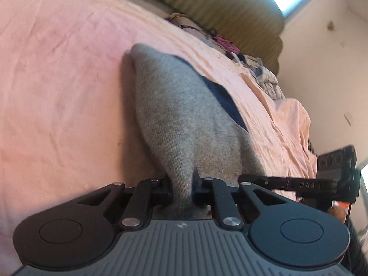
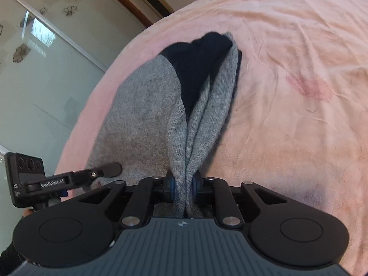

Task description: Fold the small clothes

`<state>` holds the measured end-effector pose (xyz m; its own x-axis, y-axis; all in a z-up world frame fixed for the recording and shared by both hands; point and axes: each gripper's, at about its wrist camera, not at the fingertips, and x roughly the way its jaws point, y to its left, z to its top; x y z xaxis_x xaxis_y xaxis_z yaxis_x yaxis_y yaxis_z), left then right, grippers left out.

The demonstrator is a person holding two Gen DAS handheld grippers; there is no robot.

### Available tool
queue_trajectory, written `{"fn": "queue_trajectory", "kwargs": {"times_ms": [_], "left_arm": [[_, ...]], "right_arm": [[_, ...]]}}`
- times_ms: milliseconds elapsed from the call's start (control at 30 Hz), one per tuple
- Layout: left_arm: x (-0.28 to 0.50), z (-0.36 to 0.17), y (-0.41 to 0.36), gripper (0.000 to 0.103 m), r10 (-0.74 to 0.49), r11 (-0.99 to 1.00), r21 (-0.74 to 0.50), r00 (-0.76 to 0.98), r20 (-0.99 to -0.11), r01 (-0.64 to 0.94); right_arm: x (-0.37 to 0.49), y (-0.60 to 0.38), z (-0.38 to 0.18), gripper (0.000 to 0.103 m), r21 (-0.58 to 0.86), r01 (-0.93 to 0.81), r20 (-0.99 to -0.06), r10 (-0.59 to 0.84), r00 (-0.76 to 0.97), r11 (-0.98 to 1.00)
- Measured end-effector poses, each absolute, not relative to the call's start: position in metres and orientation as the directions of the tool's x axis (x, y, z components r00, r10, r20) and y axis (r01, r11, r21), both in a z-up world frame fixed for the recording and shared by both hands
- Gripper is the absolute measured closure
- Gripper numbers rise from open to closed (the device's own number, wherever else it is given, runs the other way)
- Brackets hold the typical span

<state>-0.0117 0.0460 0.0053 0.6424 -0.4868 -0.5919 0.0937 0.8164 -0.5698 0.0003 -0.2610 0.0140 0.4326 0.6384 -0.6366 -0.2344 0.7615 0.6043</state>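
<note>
A small grey knit garment (image 1: 184, 115) with a dark navy part (image 1: 226, 101) hangs down to the pink bedspread (image 1: 57, 80). My left gripper (image 1: 182, 188) is shut on its grey edge. My right gripper (image 2: 184, 188) is shut on another bunched grey edge of the same garment (image 2: 147, 115), whose navy part (image 2: 197, 62) lies at the far end. The right gripper also shows at the right edge of the left wrist view (image 1: 287, 185), and the left gripper shows at the left of the right wrist view (image 2: 69, 179).
A pile of other clothes (image 1: 260, 69) lies at the far side of the bed below an olive headboard (image 1: 218, 11). A glass sliding door (image 2: 46, 69) stands beyond the bed's edge. The bedspread (image 2: 299, 92) is wrinkled and has a red stain (image 2: 308, 87).
</note>
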Motion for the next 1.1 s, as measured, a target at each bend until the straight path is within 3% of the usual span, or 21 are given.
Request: {"fn": "queue_trajectory", "kwargs": {"times_ms": [67, 167, 267, 300, 333, 400, 433, 467, 533, 600, 667, 767, 833, 967, 1033, 1100], "left_arm": [[-0.024, 0.012, 0.046, 0.091, -0.498, 0.822, -0.556, 0.634, -0.592, 0.126], [-0.028, -0.001, 0.037, 0.088, -0.435, 0.878, -0.461, 0.61, -0.662, 0.127], [-0.041, 0.004, 0.039, 0.083, -0.421, 0.886, -0.444, 0.632, -0.65, 0.134], [-0.048, 0.011, 0.039, 0.078, -0.393, 0.901, -0.414, 0.648, -0.653, 0.129], [-0.055, 0.02, 0.037, 0.077, -0.356, 0.919, -0.371, 0.676, -0.646, 0.13], [-0.071, 0.039, 0.026, 0.074, -0.277, 0.956, -0.243, 0.769, -0.576, 0.162], [-0.075, 0.047, 0.015, 0.063, -0.242, 0.969, -0.173, 0.81, -0.534, 0.175], [-0.073, 0.052, 0.001, 0.046, -0.2, 0.98, -0.103, 0.844, -0.498, 0.172], [-0.062, 0.052, -0.026, 0.032, -0.145, 0.986, 0.012, 0.886, -0.441, 0.167], [-0.042, 0.038, -0.045, 0.033, -0.122, 0.981, 0.079, 0.884, -0.451, 0.176], [-0.015, 0.019, -0.056, 0.033, -0.079, 0.984, 0.094, 0.845, -0.529, 0.15], [-0.013, 0.004, -0.061, 0.03, -0.057, 0.976, 0.151, 0.848, -0.527, 0.159], [-0.013, 0.005, -0.06, 0.03, -0.061, 0.978, 0.137, 0.843, -0.534, 0.158], [-0.012, 0.005, -0.059, 0.029, -0.065, 0.978, 0.132, 0.841, -0.537, 0.16], [-0.01, 0.004, -0.059, 0.029, -0.065, 0.98, 0.123, 0.841, -0.537, 0.155], [-0.004, 0.003, -0.059, 0.029, -0.067, 0.982, 0.115, 0.841, -0.536, 0.152]], "right_arm": [[-0.009, -0.265, 0.025, 0.084, 0.597, -0.279, -0.623, 0.654, 0.429, 0.752], [-0.018, -0.27, 0.022, 0.084, 0.597, -0.285, -0.623, 0.657, 0.424, 0.75], [-0.02, -0.273, 0.006, 0.082, 0.644, -0.242, -0.613, 0.679, 0.405, 0.726], [-0.021, -0.277, 0.008, 0.074, 0.653, -0.22, -0.611, 0.676, 0.413, 0.725], [-0.021, -0.282, 0.014, 0.058, 0.656, -0.196, -0.607, 0.663, 0.437, 0.729], [-0.03, -0.289, 0.034, 0.041, 0.607, -0.204, -0.575, 0.601, 0.555, 0.768], [-0.031, -0.289, 0.045, 0.041, 0.577, -0.219, -0.551, 0.573, 0.606, 0.787], [-0.029, -0.286, 0.054, 0.041, 0.565, -0.224, -0.528, 0.557, 0.641, 0.794], [-0.01, -0.272, 0.065, 0.038, 0.583, -0.241, -0.483, 0.569, 0.666, 0.776], [0.014, -0.249, 0.068, 0.032, 0.568, -0.269, -0.474, 0.577, 0.665, 0.777], [0.042, -0.219, 0.062, 0.028, 0.521, -0.268, -0.509, 0.547, 0.665, 0.81], [0.086, -0.192, 0.033, 0.027, 0.416, -0.226, -0.613, 0.455, 0.646, 0.881], [0.095, -0.19, 0.016, 0.024, 0.327, -0.259, -0.61, 0.413, 0.677, 0.909], [0.11, -0.195, 0.021, 0.025, 0.317, -0.24, -0.65, 0.394, 0.649, 0.918], [0.104, -0.194, 0.032, 0.033, 0.3, -0.193, -0.677, 0.352, 0.647, 0.934], [0.086, -0.196, 0.042, 0.031, 0.332, -0.175, -0.661, 0.361, 0.658, 0.927]]}}
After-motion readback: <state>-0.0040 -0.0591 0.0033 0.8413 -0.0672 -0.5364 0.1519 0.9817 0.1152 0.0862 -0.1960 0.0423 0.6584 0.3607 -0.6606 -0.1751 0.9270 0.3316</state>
